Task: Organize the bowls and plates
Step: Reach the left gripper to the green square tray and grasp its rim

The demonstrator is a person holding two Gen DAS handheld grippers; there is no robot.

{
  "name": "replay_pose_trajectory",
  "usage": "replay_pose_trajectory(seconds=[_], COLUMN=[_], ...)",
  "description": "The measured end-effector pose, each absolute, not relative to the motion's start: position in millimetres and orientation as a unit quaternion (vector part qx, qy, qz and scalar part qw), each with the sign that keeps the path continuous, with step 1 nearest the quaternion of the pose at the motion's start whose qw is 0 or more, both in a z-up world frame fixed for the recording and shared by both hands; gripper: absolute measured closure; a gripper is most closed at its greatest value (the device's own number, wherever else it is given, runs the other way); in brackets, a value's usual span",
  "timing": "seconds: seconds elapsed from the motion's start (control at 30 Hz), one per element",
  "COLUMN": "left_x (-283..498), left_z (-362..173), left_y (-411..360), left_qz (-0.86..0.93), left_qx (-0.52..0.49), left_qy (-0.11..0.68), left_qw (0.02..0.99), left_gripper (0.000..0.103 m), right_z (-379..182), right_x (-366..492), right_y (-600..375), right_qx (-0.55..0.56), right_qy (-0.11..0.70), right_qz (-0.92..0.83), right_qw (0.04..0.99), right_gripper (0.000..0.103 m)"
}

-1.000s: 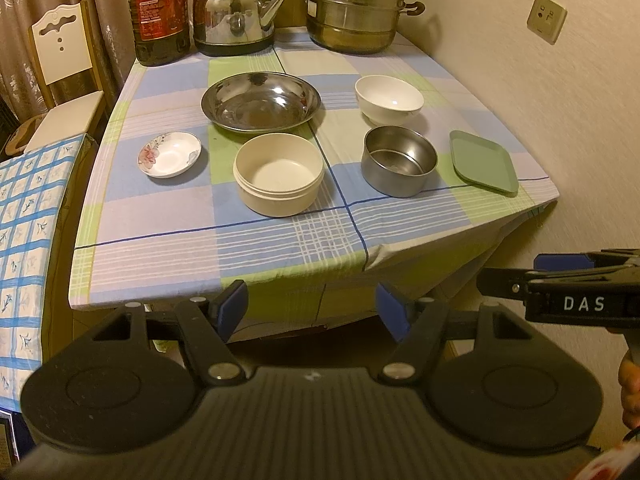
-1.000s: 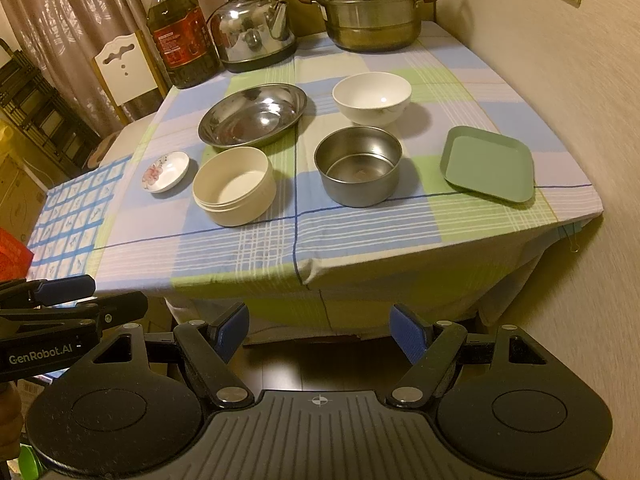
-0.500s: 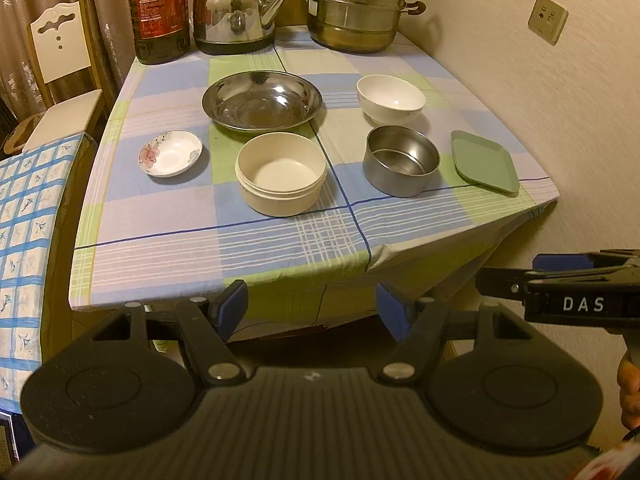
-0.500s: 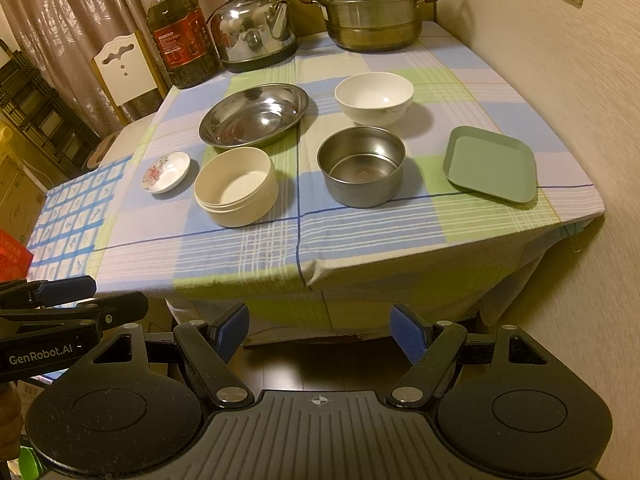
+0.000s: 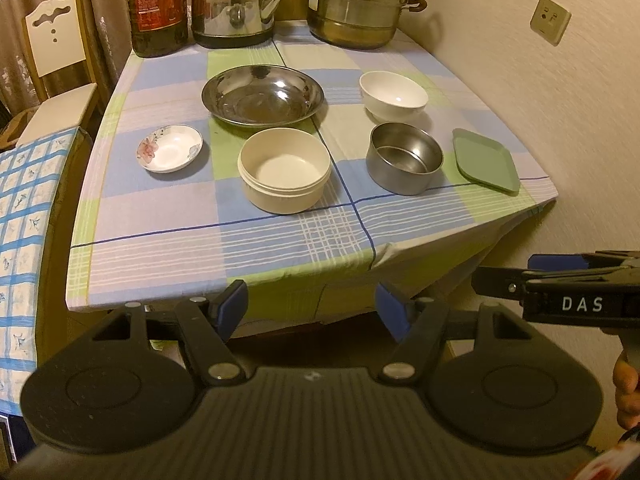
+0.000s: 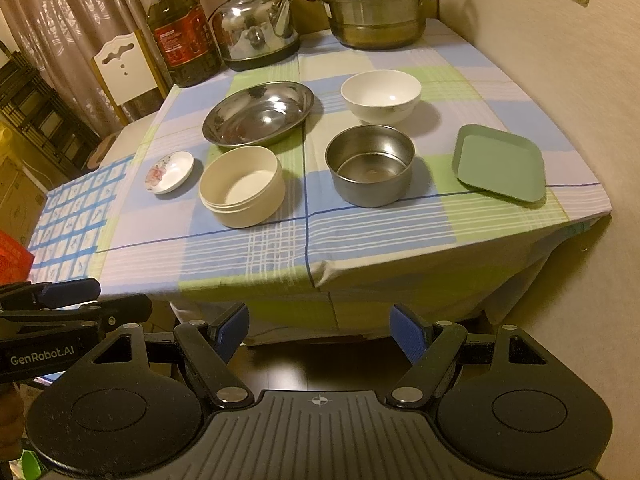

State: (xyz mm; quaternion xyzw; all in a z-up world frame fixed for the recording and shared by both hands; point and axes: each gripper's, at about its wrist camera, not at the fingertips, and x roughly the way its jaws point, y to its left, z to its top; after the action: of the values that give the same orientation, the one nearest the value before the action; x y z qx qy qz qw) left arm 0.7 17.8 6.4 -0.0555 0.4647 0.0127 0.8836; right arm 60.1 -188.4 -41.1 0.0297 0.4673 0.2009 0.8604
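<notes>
Checked cloth in blue, green and lilac is covering the surface (image 5: 160,216), which is standing against a cream wall.

Lying on it, nearer row, left to right: a small flowered saucer (image 5: 169,153); a cream round bowl (image 5: 284,175); a steel bowl (image 5: 404,163); a green square plate (image 5: 485,160), sitting just beside the steel bowl and close to the right-hand corner of the cloth.

Lying behind these: a wide steel dish (image 5: 263,94), its rim nearly touching the cream bowl; a white bowl (image 5: 393,95), sitting just behind the steel bowl. All six pieces are resting upright and separate, none stacked.

Standing along the far edge: a bottle of oil (image 5: 161,8), a steel kettle (image 5: 236,4) and a tiered steel steamer pot (image 5: 360,4).

A white chair (image 5: 56,60) is standing off the left side of the surface, with a curtain (image 6: 72,12) hanging behind it.

Left tongs (image 5: 312,310): hanging below and in front of the near edge of the surface, blue pads spread wide apart, gripping nothing.

Right tongs (image 6: 319,330): hanging likewise short of the near edge, pads spread wide apart, gripping nothing. Each pair is showing at the side of the other's view.
</notes>
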Motion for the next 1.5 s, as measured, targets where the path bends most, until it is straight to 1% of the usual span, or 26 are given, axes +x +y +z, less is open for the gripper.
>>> replay_pose_trajectory(seconds=[0.2, 0.4, 0.63, 0.97, 1.13, 1.23, 1.27, 1.33, 1.5], left_x=[10, 30, 69, 150, 192, 216, 223, 240, 276], left_z=[6, 7, 4, -14, -27, -39, -44, -52, -74], left_y=[19, 12, -15, -85, -124, -146, -152, -164, -184], left_qz=[-0.004, -0.026, -0.065, -0.135, -0.160, -0.164, -0.168, -0.168, -0.158], left_qx=[-0.057, -0.048, -0.040, -0.029, -0.021, -0.013, -0.009, -0.004, 0.005], left_qy=[0.461, 0.451, 0.434, 0.414, 0.408, 0.410, 0.409, 0.417, 0.437], left_qw=[0.886, 0.891, 0.898, 0.900, 0.898, 0.897, 0.897, 0.893, 0.885], left_gripper=[0.036, 0.036, 0.036, 0.044, 0.047, 0.054, 0.055, 0.057, 0.066], right_z=[-43, -39, -40, -55, -68, -78, -82, -90, -111], right_x=[64, 71, 88, 146, 178, 200, 207, 222, 257], right_y=[-187, -204, -239, -317, -349, -364, -369, -376, -393], right_qx=[0.048, 0.058, 0.079, 0.136, 0.142, 0.140, 0.140, 0.139, 0.140], right_qy=[0.462, 0.436, 0.403, 0.384, 0.371, 0.366, 0.365, 0.366, 0.384], right_qz=[0.196, 0.172, 0.128, 0.067, 0.061, 0.064, 0.065, 0.069, 0.076], right_qw=[0.864, 0.881, 0.903, 0.911, 0.916, 0.918, 0.918, 0.917, 0.910], right_gripper=[0.026, 0.026, 0.026, 0.026, 0.026, 0.026, 0.027, 0.037, 0.044])
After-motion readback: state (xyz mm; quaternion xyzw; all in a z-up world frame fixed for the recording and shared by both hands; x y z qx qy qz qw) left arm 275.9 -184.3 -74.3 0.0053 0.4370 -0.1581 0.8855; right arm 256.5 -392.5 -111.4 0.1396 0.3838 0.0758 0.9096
